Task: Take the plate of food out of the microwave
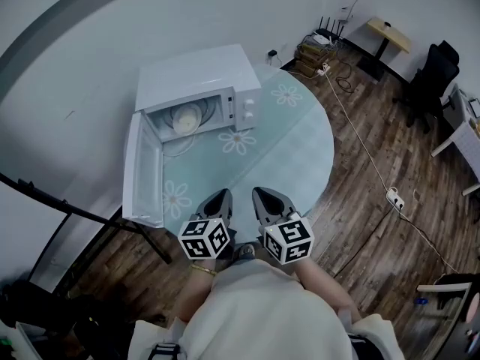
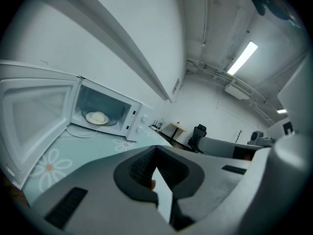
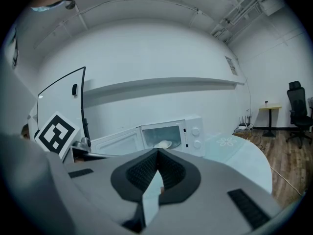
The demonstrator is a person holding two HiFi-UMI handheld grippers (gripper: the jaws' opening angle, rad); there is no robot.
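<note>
A white microwave (image 1: 201, 87) stands at the back of the round pale-blue table (image 1: 300, 145), with its door (image 1: 142, 169) swung wide open to the left. Inside, on the turntable, sits a plate of pale food (image 1: 186, 118); this plate (image 2: 97, 117) lies well ahead in the left gripper view, and the same plate (image 3: 163, 144) shows small in the right gripper view. My left gripper (image 1: 222, 195) and right gripper (image 1: 260, 193) hover side by side over the table's near edge, far short of the microwave. Both are shut with nothing between their jaws.
Beside the left gripper, the open door juts toward the table's near edge. A black stand leg (image 1: 82, 212) crosses the floor at the left. On the wooden floor to the right lie a power strip (image 1: 394, 199) and cables; a black office chair (image 1: 435, 77) stands far right.
</note>
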